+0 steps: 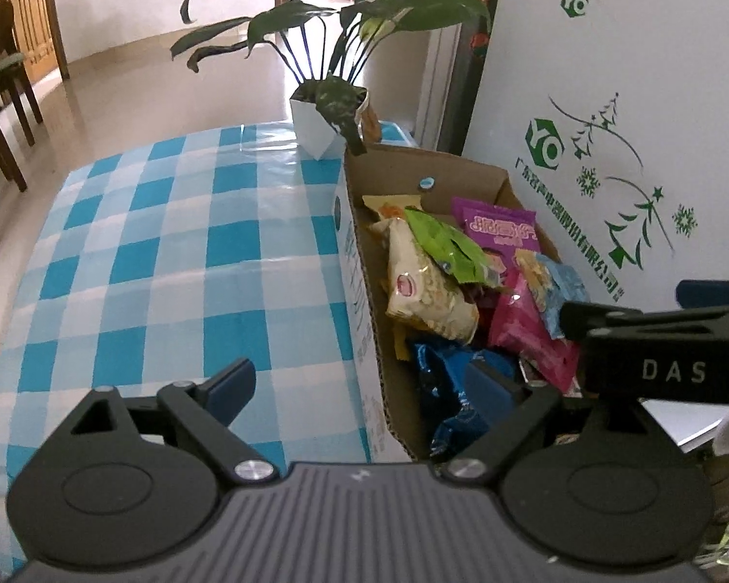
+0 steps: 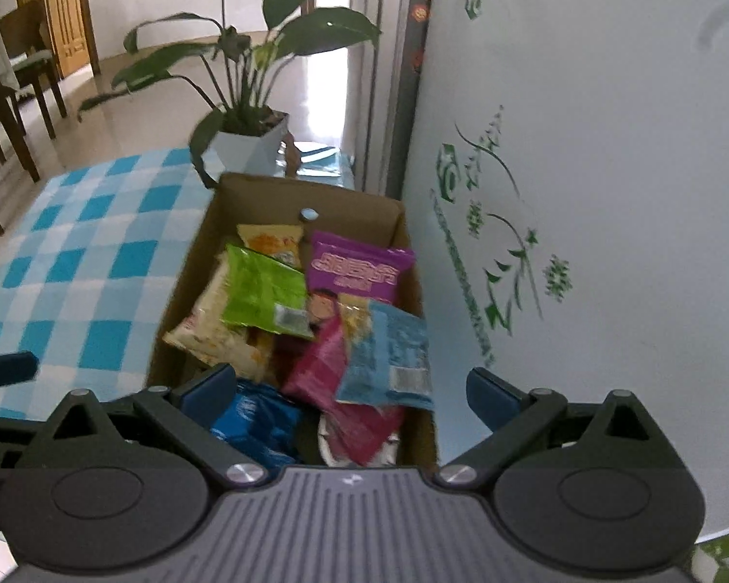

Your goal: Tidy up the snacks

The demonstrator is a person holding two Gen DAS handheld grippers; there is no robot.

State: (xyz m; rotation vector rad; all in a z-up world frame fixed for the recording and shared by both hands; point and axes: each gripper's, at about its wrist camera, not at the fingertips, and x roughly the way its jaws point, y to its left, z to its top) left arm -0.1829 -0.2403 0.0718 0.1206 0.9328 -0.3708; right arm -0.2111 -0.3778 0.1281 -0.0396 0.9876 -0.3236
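A cardboard box (image 1: 364,291) (image 2: 267,189) stands on the checked tablecloth and holds several snack packets: a purple one (image 1: 500,226) (image 2: 359,262), a green one (image 1: 447,243) (image 2: 262,291), a cream one (image 1: 427,291), a pink one (image 2: 325,364), a light blue one (image 2: 393,354) and a dark blue one (image 1: 452,388) (image 2: 257,418). My left gripper (image 1: 364,388) is open and empty, straddling the box's near left wall. My right gripper (image 2: 350,393) is open and empty, just above the box's near end; it also shows in the left wrist view (image 1: 656,335).
A potted plant (image 1: 325,116) (image 2: 248,141) stands on the table behind the box. A white panel with green print (image 1: 607,145) (image 2: 559,194) rises right beside the box. The blue-and-white checked tablecloth (image 1: 170,252) stretches left. Wooden chairs (image 2: 5,97) stand on the floor far left.
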